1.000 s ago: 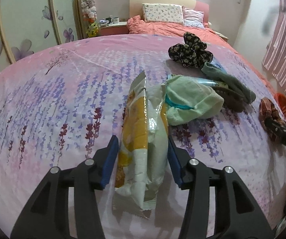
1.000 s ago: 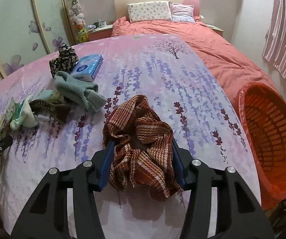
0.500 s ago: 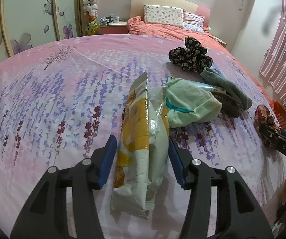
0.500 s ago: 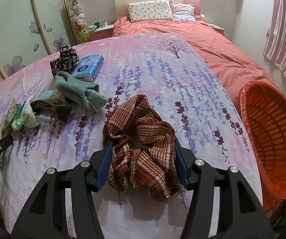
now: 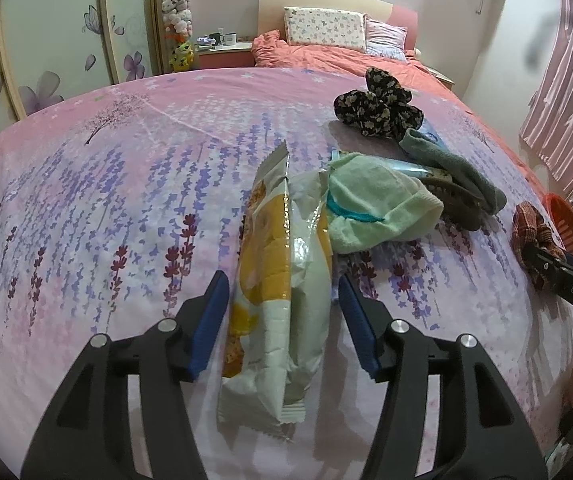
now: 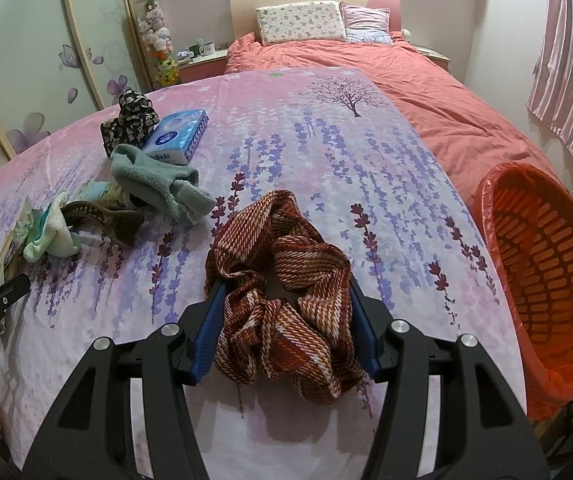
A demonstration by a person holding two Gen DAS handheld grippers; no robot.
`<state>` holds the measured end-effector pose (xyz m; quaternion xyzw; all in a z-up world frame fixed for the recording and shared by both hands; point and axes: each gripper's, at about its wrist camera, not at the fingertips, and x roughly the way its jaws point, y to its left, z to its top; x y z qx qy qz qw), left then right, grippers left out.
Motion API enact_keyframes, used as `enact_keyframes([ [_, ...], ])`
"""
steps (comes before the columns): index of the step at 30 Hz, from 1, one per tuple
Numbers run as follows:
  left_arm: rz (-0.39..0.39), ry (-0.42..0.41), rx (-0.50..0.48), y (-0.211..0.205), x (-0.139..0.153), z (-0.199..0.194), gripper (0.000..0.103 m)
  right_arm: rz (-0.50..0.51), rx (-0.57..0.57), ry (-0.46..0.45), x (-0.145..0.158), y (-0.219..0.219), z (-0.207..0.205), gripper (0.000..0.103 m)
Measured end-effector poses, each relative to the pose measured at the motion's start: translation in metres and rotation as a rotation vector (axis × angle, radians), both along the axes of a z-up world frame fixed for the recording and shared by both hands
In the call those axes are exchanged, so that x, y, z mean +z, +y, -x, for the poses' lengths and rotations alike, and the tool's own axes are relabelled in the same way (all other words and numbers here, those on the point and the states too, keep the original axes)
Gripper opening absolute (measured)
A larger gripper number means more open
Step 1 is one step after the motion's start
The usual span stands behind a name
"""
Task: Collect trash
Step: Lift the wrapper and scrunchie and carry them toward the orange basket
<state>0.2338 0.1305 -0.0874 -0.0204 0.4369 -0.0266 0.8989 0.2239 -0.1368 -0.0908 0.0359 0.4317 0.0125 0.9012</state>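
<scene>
A yellow and white snack bag [image 5: 282, 280] lies on the pink floral bedspread [image 5: 126, 200] between the fingers of my left gripper [image 5: 284, 312]. The jaws are open, with a gap on each side of the bag. My right gripper [image 6: 282, 320] is open around a red and white woven scarf [image 6: 286, 284] that lies on the bedspread; its pads touch the cloth lightly. An orange basket [image 6: 546, 264] lined with a red bag stands at the bed's right edge.
A pile lies between the two grippers: a light green cloth [image 5: 374, 208], a grey-green towel [image 6: 154, 180], a dark hair clip [image 6: 102, 216], a black floral cloth [image 5: 378, 108] and a blue tissue pack [image 6: 178, 136]. Wardrobe doors [image 5: 46, 40] stand at left.
Both grippers have opened wider: the left jaws have drawn off the snack bag, the right jaws have loosened on the scarf. The left gripper has pulled back slightly.
</scene>
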Motion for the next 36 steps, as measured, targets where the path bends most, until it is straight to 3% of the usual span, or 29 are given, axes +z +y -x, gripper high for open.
enact_keyframes([
  [5, 0.020, -0.010, -0.008, 0.008, 0.002, 0.008, 0.052, -0.007, -0.001, -0.004, 0.001, -0.002, 0.001, 0.056],
  [6, 0.025, -0.013, -0.007, 0.010, 0.002, 0.010, 0.041, -0.014, -0.008, -0.007, 0.002, -0.002, 0.001, 0.053],
  [7, 0.039, -0.016, -0.008, 0.013, 0.003, 0.012, 0.028, -0.021, -0.026, -0.011, 0.002, -0.005, 0.002, 0.037],
  [9, 0.059, -0.019, -0.021, 0.017, 0.003, 0.016, 0.023, -0.061, -0.042, -0.018, 0.003, -0.009, 0.007, 0.028],
  [14, 0.064, -0.055, -0.036, 0.014, 0.015, 0.023, 0.020, -0.095, -0.040, -0.037, 0.010, -0.016, 0.020, 0.025],
  [18, 0.076, -0.094, -0.049, 0.005, 0.039, 0.032, 0.019, -0.121, -0.051, -0.091, 0.033, -0.034, 0.032, 0.025],
  [27, 0.164, -0.144, -0.177, -0.083, 0.095, 0.039, 0.020, -0.127, -0.126, -0.195, 0.081, -0.089, 0.047, 0.025],
  [36, 0.247, -0.145, -0.366, -0.197, 0.118, 0.032, 0.021, -0.114, -0.224, -0.267, 0.101, -0.149, 0.066, 0.026],
])
